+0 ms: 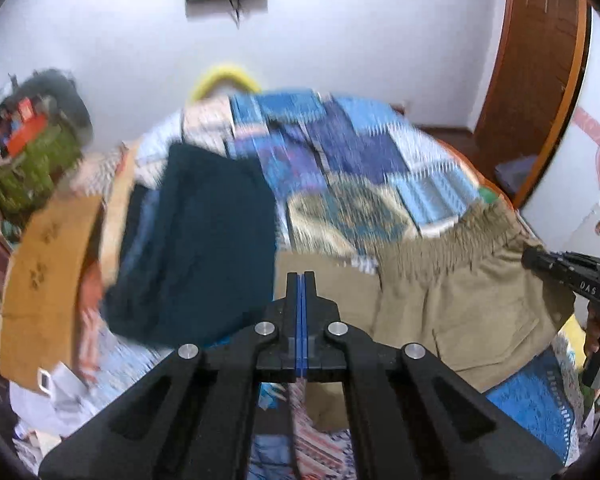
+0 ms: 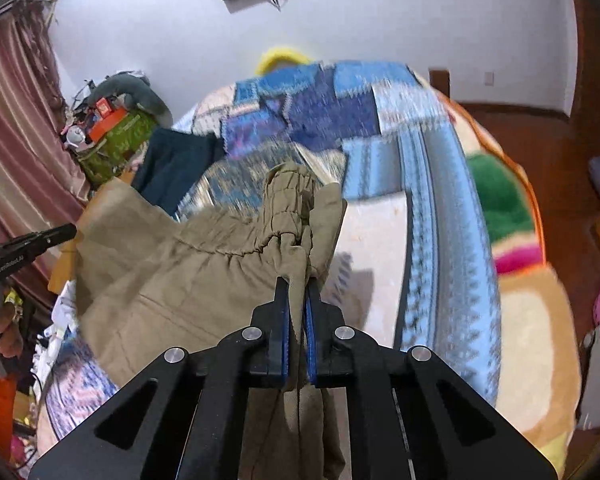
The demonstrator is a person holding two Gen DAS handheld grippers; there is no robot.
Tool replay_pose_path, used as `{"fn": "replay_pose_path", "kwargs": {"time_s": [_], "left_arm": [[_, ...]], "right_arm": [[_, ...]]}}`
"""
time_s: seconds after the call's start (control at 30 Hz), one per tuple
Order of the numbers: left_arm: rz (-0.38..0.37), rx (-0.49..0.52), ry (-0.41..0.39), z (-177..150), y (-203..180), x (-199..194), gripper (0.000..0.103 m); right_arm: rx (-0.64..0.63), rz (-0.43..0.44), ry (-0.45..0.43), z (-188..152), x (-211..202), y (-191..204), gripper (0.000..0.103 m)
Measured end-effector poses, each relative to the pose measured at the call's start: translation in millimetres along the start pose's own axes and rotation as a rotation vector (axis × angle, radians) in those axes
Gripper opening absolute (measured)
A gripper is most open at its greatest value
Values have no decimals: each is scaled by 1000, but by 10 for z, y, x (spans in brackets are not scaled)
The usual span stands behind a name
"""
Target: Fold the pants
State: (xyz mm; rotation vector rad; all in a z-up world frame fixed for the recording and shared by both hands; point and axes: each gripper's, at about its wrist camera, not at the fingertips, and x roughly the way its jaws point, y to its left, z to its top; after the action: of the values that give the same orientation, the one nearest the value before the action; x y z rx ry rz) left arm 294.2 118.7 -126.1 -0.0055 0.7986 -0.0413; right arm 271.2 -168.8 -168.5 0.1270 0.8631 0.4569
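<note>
Here, right gripper [image 2: 298, 284] jaws clamped on khaki pants' [image 2: 188, 264] gathered elastic waistband; left gripper [image 1: 302, 280] jaws together, empty.

Right gripper [image 2: 298, 280]: black with blue pads, jaws clamped on the bunched elastic waistband of the khaki fabric pants [image 2: 188, 276]. Pants hang raised over the bed with the blue patchwork quilt [image 2: 384, 160]; cloth spreads out to the left. Left gripper [image 2: 66, 231]: tip at left edge, just beside the far pants edge; contact unclear. Dark teal folded garment [image 2: 176, 164] lies on the bed behind. Background motion-blurred.
</note>
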Motion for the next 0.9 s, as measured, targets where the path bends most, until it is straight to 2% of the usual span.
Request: {"fn": "replay_pose_path", "kwargs": {"time_s": [0.17, 0.27, 0.43, 0.5, 0.57, 0.7, 0.8, 0.9], "left_arm": [[-13, -32, -5, 162, 258, -103, 0], [-72, -67, 73, 73, 356, 66, 4], [-132, -97, 227, -215, 307, 540, 41], [-172, -128, 280, -331, 286, 726, 43], [-200, -151, 331, -422, 260, 892, 43], [-198, -151, 409, -544, 187, 1160, 44], [-220, -156, 419, -566, 153, 1253, 43], [-200, -131, 395, -537, 98, 1284, 8]], "right_arm": [[-36, -14, -17, 221, 28, 177, 5], [-28, -31, -7, 167, 85, 134, 5], [13, -40, 36, 45, 149, -16, 5], [12, -40, 47, 26, 169, -41, 5], [3, -41, 50, 19, 163, -39, 5], [-6, -36, 49, 2, 178, -43, 5], [-9, -34, 53, -21, 203, -63, 5], [-12, -34, 61, -38, 219, -77, 5]]}}
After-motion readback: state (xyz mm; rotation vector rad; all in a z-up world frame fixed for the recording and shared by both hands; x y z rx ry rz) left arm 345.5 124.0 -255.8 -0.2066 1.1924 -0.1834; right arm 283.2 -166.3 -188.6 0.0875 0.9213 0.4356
